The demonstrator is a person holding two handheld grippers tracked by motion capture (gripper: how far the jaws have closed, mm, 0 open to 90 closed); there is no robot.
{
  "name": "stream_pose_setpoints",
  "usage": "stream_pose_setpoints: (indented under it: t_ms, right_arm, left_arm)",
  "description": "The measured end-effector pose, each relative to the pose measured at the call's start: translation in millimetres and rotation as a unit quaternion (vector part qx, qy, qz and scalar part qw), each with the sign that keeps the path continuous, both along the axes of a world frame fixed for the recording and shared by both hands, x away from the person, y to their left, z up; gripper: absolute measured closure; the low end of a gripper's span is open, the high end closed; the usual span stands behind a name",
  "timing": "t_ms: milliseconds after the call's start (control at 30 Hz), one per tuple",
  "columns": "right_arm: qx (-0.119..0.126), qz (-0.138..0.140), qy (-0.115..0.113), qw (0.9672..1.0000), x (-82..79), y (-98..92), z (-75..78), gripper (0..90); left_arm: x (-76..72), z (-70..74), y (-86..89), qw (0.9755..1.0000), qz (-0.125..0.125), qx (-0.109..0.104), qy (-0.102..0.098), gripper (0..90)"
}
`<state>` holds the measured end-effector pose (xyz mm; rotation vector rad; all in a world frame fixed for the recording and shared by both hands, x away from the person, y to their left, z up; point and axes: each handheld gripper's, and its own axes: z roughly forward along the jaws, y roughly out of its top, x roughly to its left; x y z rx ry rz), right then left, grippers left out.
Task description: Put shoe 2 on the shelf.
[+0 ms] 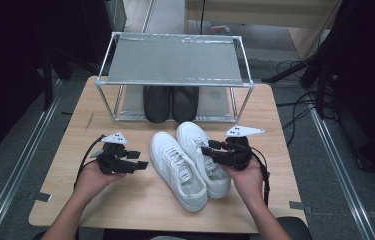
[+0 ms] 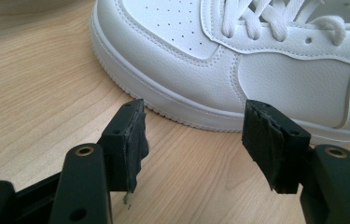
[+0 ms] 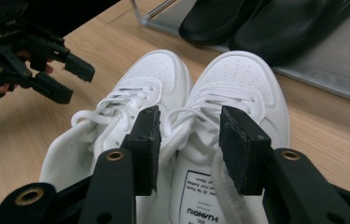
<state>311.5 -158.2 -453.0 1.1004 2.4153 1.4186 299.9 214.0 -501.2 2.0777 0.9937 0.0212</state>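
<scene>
A: How far along is the shoe work judged to be?

B: About halfway, it seems. A pair of black slip-on shoes [image 1: 171,102] is already seen on the lower grey shelf of the metal-framed shoe rack [image 1: 175,60], in the upper middle of the high view. The pair of white lace-up leather sneakers [image 1: 190,162] is not yet stowed; it is seen side by side on the light wooden table [image 1: 125,200], at the centre of that frame, just in front of the rack.

A: And the tongs?

B: The left gripper [image 1: 134,164] is held wide open with nothing between its jaws. In the left gripper view the toe side of the nearer white sneaker [image 2: 238,60] is seen just beyond the jaws, apart from them.

A: The right one?

B: The right gripper [image 1: 210,149] is placed over the laces of the right-hand sneaker [image 3: 228,107]. Its jaws are seen partly open and nothing is clamped; a lace loop hangs near them, but a grip on it cannot be confirmed.

A: So what is left?

B: Both white sneakers are still to be grasped and set on the rack, probably on the bare top shelf.
</scene>
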Motion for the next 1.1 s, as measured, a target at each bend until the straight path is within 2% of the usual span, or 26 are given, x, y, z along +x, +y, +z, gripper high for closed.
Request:
stream_pose_setpoints:
  t_ms: [200,333,500,600,733,800,900,967,1100]
  right_arm:
    - [-0.008,0.006,0.001,0.9999,-9.7,10.4,-2.1,54.8]
    - [-0.006,0.012,0.007,0.9999,-15.6,17.4,-4.0,50.6]
    - [-0.023,0.003,-0.005,0.9997,-22.6,24.9,-6.5,44.4]
    - [-0.020,-0.005,0.000,0.9998,-25.0,26.9,-8.0,41.2]
    - [-0.020,-0.009,-0.008,0.9997,-29.5,30.0,-12.3,36.7]
    - [-0.019,-0.012,-0.012,0.9997,-31.8,31.1,-14.2,35.5]
    - [-0.010,-0.018,-0.018,0.9996,-34.5,31.7,-17.1,34.9]
    - [-0.008,-0.018,-0.022,0.9996,-35.9,31.6,-18.6,34.5]
    - [-0.004,-0.016,-0.023,0.9996,-36.1,30.0,-20.4,35.4]
  left_arm:
    - [2.7,0.5,-0.8,1.0000,-0.001,-0.006,-0.004,40.0]
    - [5.4,1.6,-1.8,1.0000,-0.005,0.000,-0.004,40.0]
    - [9.5,1.1,-2.9,1.0000,-0.003,0.006,-0.003,40.1]
    - [12.5,1.1,-3.3,1.0000,-0.005,0.007,-0.002,40.2]
    - [16.2,1.5,-3.9,1.0000,-0.005,0.008,-0.001,40.3]
    - [17.0,1.6,-3.8,1.0000,-0.005,0.003,-0.006,40.3]
    - [18.7,0.8,-4.1,0.9999,-0.002,-0.006,-0.009,40.6]
    - [21.6,2.3,-4.5,1.0000,-0.004,0.003,-0.004,40.6]
    - [24.1,3.6,-2.4,1.0000,-0.002,-0.003,-0.006,40.7]
